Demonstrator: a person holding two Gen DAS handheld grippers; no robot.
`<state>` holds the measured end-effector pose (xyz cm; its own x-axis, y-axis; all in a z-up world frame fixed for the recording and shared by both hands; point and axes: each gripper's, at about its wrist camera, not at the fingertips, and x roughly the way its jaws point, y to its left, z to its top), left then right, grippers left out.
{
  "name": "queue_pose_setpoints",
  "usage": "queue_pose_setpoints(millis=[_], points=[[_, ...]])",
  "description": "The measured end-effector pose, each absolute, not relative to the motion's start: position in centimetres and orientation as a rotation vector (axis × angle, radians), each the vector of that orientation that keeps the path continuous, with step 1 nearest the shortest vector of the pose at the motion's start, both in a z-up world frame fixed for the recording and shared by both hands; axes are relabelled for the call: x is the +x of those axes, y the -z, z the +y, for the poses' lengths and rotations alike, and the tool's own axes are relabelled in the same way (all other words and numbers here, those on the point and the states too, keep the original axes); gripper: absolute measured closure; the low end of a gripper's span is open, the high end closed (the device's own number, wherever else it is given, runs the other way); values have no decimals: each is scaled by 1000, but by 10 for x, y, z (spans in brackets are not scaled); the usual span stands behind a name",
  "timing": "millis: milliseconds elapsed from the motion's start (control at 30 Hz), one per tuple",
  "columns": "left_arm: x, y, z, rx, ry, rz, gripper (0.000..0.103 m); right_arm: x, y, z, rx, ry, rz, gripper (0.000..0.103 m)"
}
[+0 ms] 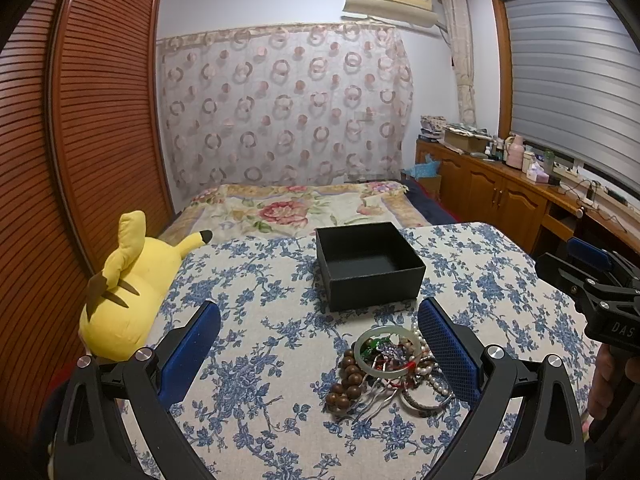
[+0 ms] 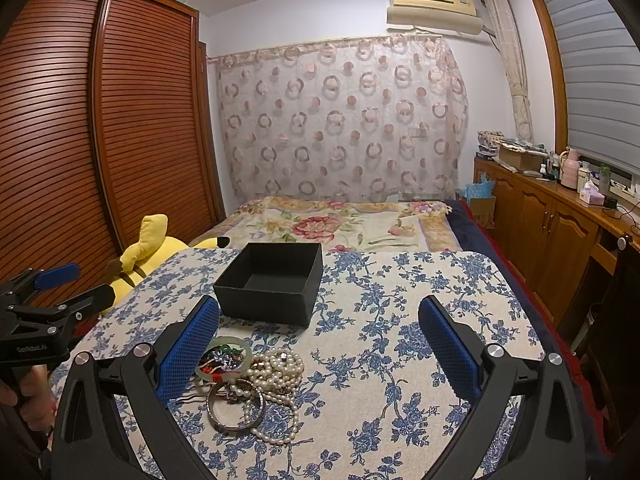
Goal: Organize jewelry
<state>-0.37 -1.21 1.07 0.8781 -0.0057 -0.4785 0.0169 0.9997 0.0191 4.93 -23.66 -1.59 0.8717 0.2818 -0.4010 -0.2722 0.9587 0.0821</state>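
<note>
Jewelry pile (image 1: 394,368) on blue-floral tablecloth (image 1: 256,344) just in front of open black box (image 1: 370,266), left gripper (image 1: 320,352) jaws spread wide, pile by its right finger, right gripper (image 2: 320,354) likewise wide, holding nothing, Pikachu plush (image 1: 128,292) at table's left edge, bed (image 2: 344,222) beyond.

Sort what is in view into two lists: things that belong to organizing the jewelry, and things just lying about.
Belongs to the job:
- black box, open and empty
- jade bangle
- wooden bead bracelet
- pearl strands
- silver bangle
- left hand-held gripper, open
- right hand-held gripper, open

Just lying about:
- yellow plush toy
- floral bedspread
- floral tablecloth
</note>
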Motion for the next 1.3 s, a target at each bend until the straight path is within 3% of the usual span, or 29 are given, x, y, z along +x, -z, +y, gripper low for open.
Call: queue_pose_setpoints(millis=[800, 1067, 1300], points=[[27, 40, -3, 18, 81, 644, 8, 59, 53, -240, -10, -367, 513, 3], [45, 61, -9, 4, 169, 719, 8, 58, 71, -238, -62, -410, 562, 12], [66, 72, -25, -10, 270, 790, 8, 58, 84, -233, -84, -438, 599, 14]])
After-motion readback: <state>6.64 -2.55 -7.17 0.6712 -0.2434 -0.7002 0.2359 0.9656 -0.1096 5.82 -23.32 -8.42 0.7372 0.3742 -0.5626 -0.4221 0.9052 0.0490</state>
